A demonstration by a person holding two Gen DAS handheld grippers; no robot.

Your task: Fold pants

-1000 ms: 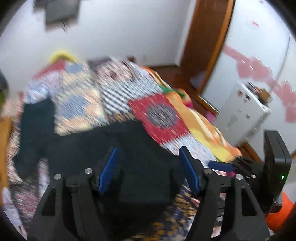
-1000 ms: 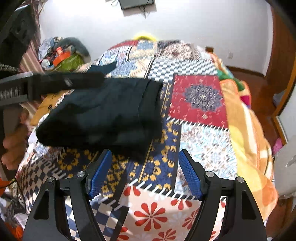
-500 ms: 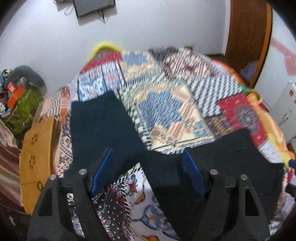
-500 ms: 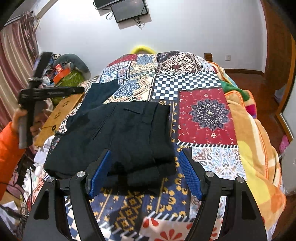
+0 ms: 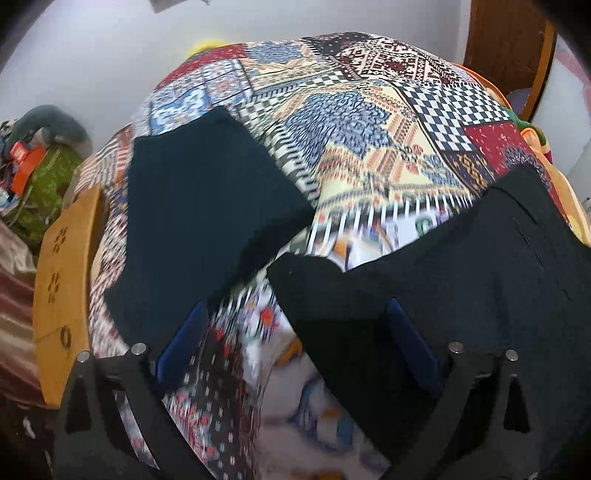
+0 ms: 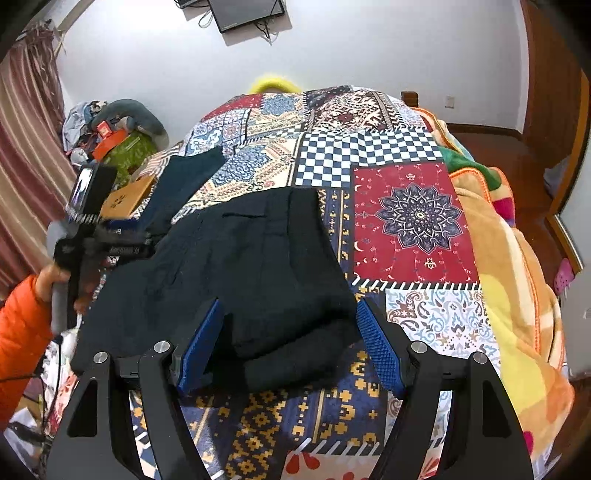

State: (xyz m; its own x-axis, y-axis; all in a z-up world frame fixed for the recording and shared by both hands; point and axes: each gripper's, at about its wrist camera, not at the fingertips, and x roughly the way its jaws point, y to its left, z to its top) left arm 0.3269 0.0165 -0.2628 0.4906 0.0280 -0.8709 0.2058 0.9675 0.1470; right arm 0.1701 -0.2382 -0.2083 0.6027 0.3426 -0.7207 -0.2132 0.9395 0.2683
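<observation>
Black pants (image 6: 251, 258) lie folded on the patchwork bedspread (image 6: 410, 218), with one dark leg (image 6: 184, 177) stretching away to the back left. My right gripper (image 6: 290, 332) hangs open above the near edge of the folded pile, one blue pad on each side and neither pressing. A hand in an orange sleeve holds my left gripper (image 6: 140, 242) at the pile's left edge. In the left wrist view that left gripper (image 5: 295, 332) points steeply down, its jaws opening wide. The edge of the folded pants (image 5: 461, 277) lies under its right finger, the leg (image 5: 192, 206) beyond its left one.
A wooden board (image 5: 62, 277) runs along the bed's left edge, beside a heap with a green bag (image 6: 125, 147). An orange blanket (image 6: 517, 295) drapes the bed's right side. A screen (image 6: 245, 14) hangs on the far wall, a wooden door (image 6: 554, 92) at right.
The left gripper swung over the bed and down, laid the raised pants flat in a fold, let go and spread its jaws. The right gripper has hardly moved.
</observation>
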